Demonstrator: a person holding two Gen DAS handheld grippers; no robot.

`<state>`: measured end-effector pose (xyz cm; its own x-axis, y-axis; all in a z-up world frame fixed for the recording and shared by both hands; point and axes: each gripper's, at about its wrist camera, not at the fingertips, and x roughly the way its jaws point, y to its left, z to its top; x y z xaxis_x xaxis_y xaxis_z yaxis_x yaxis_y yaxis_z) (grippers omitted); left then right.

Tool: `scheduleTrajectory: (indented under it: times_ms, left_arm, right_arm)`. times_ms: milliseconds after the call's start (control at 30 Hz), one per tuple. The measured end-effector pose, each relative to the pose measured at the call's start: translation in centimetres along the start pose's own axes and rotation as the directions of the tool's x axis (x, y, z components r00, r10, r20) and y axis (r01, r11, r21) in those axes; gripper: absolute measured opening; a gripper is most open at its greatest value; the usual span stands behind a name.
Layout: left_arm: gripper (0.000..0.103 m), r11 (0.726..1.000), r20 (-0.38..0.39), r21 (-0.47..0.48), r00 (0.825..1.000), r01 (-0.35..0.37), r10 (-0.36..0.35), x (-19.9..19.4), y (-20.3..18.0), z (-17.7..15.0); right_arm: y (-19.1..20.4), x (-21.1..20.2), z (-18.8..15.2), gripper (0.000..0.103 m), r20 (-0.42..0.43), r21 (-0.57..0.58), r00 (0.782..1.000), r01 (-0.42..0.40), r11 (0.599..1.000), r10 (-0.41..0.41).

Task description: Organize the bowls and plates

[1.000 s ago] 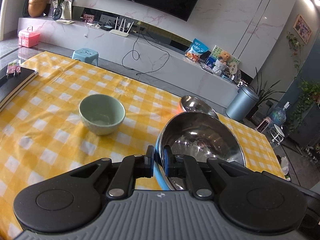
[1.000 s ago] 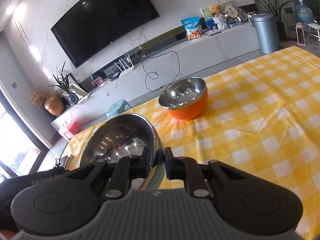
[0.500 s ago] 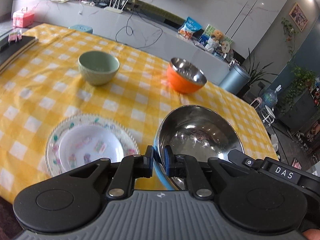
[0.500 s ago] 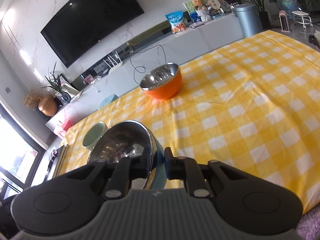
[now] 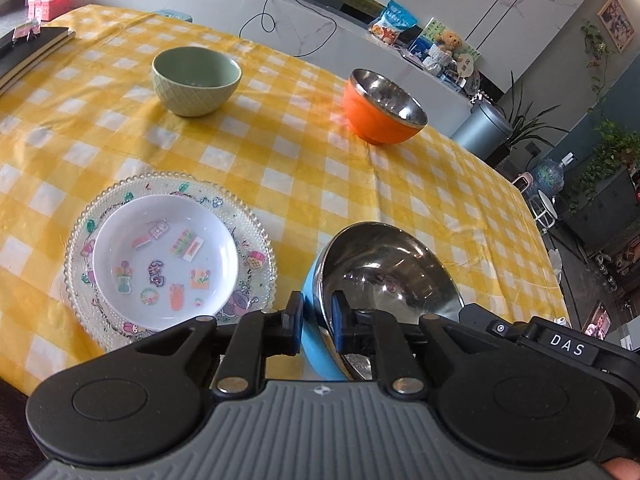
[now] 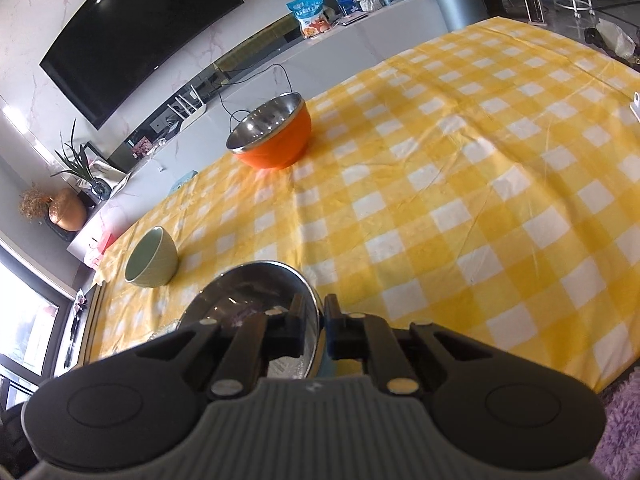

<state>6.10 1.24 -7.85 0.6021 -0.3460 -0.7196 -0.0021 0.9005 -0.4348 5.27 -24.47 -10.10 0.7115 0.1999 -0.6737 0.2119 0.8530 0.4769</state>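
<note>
Right wrist: yellow checked tablecloth (image 6: 460, 208), wall television (image 6: 136, 36).

A: We see 3 bowls apart on the yellow-checked worktop (image 5: 280, 152): a green ceramic bowl (image 5: 196, 80) and an orange steel-lined bowl (image 5: 382, 106), both upright, far side.

B: And we see a blue steel-lined bowl (image 5: 384, 276) tilted, near edge, just beside a white printed bowl (image 5: 164, 260) nested in a beaded glass plate (image 5: 256, 240).
</note>
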Motion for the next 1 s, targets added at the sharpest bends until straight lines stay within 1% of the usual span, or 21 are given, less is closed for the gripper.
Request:
scheduleTrajectory:
  times_ms: [233, 367, 433, 467, 500, 533, 600, 633, 667, 700, 833, 900, 1000]
  left_arm:
    - [0.015, 1.000, 0.001, 0.013, 1.000, 0.000, 0.000, 0.9, -0.4, 0.3]
    - [0.016, 0.999, -0.004, 0.030, 1.000, -0.011, 0.012, 1.2, -0.7, 0.4]
    - [0.017, 1.000, -0.007, 0.027, 1.000, -0.005, 0.005, 1.2, -0.6, 0.5]
    - [0.021, 1.000, -0.008, 0.022, 1.000, 0.000, 0.000, 1.2, -0.5, 0.5]
    - [0.029, 1.000, -0.007, 0.018, 1.000, 0.003, -0.003, 1.1, -0.4, 0.6]
    - [0.032, 1.000, -0.002, 0.014, 1.000, 0.000, 0.000, 0.9, -0.3, 0.5]
    - [0.049, 1.000, 0.019, 0.007, 1.000, -0.001, 0.001, 0.4, 0.0, 0.6]
    - [0.053, 1.000, 0.029, 0.000, 1.000, 0.004, -0.004, 0.0, 0.1, 0.6]
    - [0.057, 1.000, 0.040, -0.010, 0.999, 0.009, -0.009, -0.3, 0.3, 0.7]
    - [0.059, 1.000, 0.050, -0.014, 0.999, 0.011, -0.010, -0.6, 0.3, 0.9]
    - [0.065, 1.000, 0.114, 0.005, 0.993, -0.016, 0.015, -2.1, 0.0, 1.9]
    - [0.068, 1.000, 0.137, 0.013, 0.991, -0.007, 0.005, -2.6, -0.2, 2.8]
    - [0.071, 0.998, 0.155, 0.055, 0.988, -0.014, 0.005, -2.7, -1.2, 4.3]
  right_arm:
    - [0.5, 0.3, 0.1, 0.005, 0.019, -0.025, 1.000, 0.021, 0.999, -0.020]
    - [0.2, 0.4, 0.4, 0.004, 0.015, -0.017, 1.000, 0.022, 1.000, -0.022]
    - [0.2, 0.4, 0.4, 0.004, 0.017, -0.016, 1.000, 0.023, 1.000, -0.023]
    - [0.1, 0.4, 0.4, 0.005, 0.017, -0.016, 1.000, 0.023, 1.000, -0.023]
    - [0.1, 0.4, 0.5, 0.008, 0.017, -0.013, 1.000, 0.018, 1.000, -0.018]
    - [0.2, 0.4, 0.5, 0.008, 0.018, -0.009, 1.000, 0.013, 1.000, -0.013]
    - [0.3, 0.2, 0.4, 0.010, 0.027, -0.012, 1.000, 0.012, 1.000, -0.012]
    - [0.3, 0.1, 0.4, 0.011, 0.030, -0.016, 0.999, 0.014, 1.000, -0.013]
    - [0.4, -0.1, 0.4, 0.017, 0.036, -0.016, 0.999, 0.014, 1.000, -0.013]
    - [0.4, -0.4, 0.4, 0.025, 0.042, -0.013, 0.999, 0.010, 1.000, -0.009]
    - [0.7, -1.2, 0.8, 0.028, 0.060, -0.019, 0.998, -0.012, 1.000, 0.014]
    - [1.1, -1.5, 1.2, 0.033, 0.070, -0.039, 0.997, -0.023, 0.999, 0.025]
    - [1.5, -1.7, 2.1, 0.035, 0.084, -0.067, 0.996, -0.023, 0.997, 0.029]
